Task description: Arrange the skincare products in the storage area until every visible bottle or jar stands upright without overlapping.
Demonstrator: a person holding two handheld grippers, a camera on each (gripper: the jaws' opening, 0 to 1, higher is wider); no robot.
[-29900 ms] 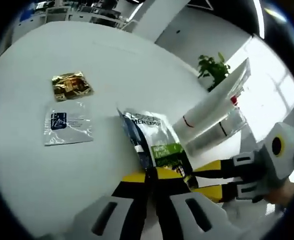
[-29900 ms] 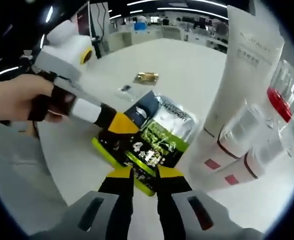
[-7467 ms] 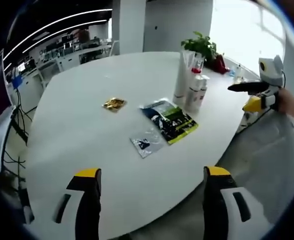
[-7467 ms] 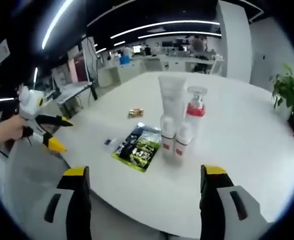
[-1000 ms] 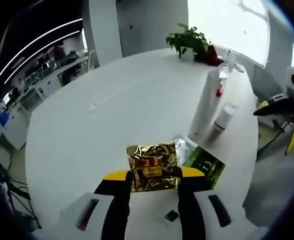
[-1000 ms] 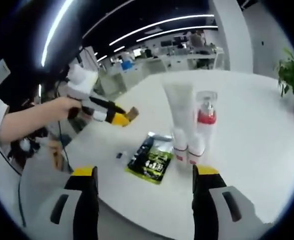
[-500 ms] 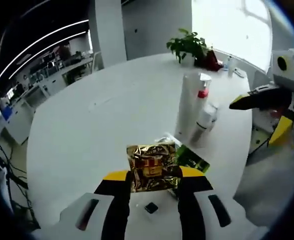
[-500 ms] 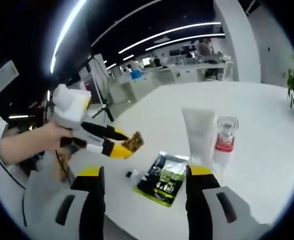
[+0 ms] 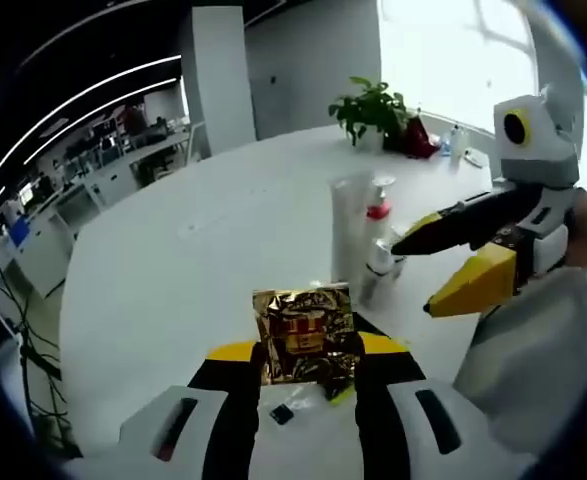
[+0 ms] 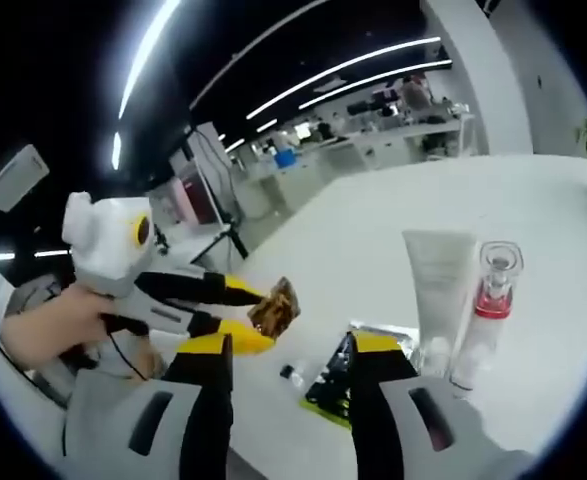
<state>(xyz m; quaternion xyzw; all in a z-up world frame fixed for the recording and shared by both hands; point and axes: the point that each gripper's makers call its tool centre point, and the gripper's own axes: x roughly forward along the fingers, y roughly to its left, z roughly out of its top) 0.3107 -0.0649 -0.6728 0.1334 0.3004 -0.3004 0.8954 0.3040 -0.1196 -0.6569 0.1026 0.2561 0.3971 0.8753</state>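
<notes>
Above the near edge of the round white tabletop (image 9: 163, 270) we see the left hand-held gripper (image 9: 307, 352) clamped on a crinkled gold foil sachet (image 9: 304, 334), lifted clear of the surface. Below it, near that edge, lie a green-and-black flat pouch (image 10: 330, 392) and a small clear sachet with a dark patch (image 9: 281, 413). Further in from that edge stand a tall white squeeze tube (image 9: 347, 228), a clear pump bottle with a red collar (image 9: 377, 205) and a small white bottle (image 9: 375, 266), all upright and close together. We see the right hand-held gripper (image 10: 285, 362) with its jaws parted, holding nothing, raised beside the bottles.
</notes>
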